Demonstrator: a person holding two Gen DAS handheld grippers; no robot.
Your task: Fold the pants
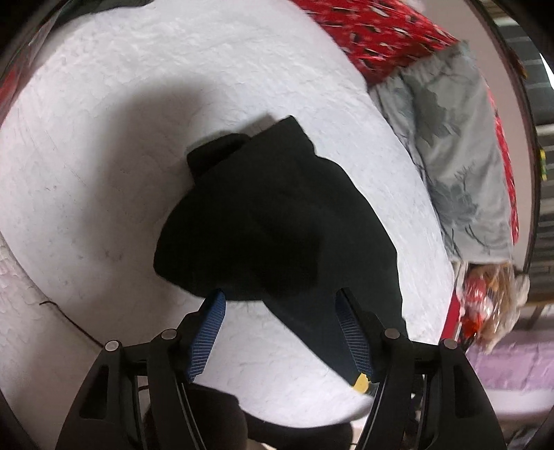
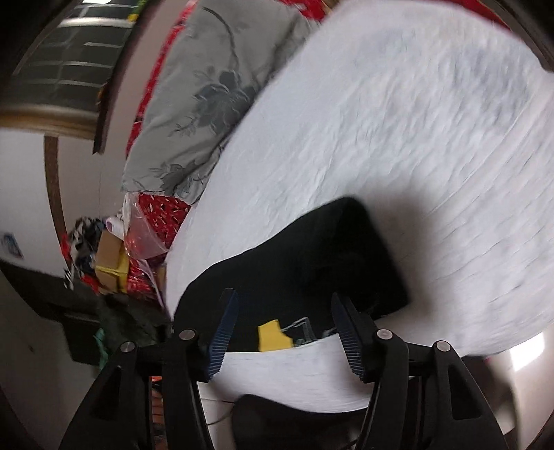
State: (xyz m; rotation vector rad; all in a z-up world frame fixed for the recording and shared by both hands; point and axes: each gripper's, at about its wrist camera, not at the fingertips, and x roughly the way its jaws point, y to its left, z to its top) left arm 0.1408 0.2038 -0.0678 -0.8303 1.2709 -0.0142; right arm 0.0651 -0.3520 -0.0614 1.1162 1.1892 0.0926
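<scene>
Black pants are lying bunched in a compact fold on the white bed, with the left gripper and right gripper both hovering wide apart, holding nothing; squaring the edges and pressing flat seems wise

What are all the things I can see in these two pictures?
pants: one, black, bundled on the white cover, with a yellow tag at the near edge
white cover: one, textured, spread over the work surface
grey floral cushion: one, grey, beside the cover's edge
red patterned fabric: one, red with dark and light specks, behind the cushion
clutter pile: several bags and boxes, mixed colours, off the cover's edge; details too blurred to tell
left tool: one, black with blue pads, open, over the pants
right tool: one, black with blue pads, open, over the pants' near edge
</scene>
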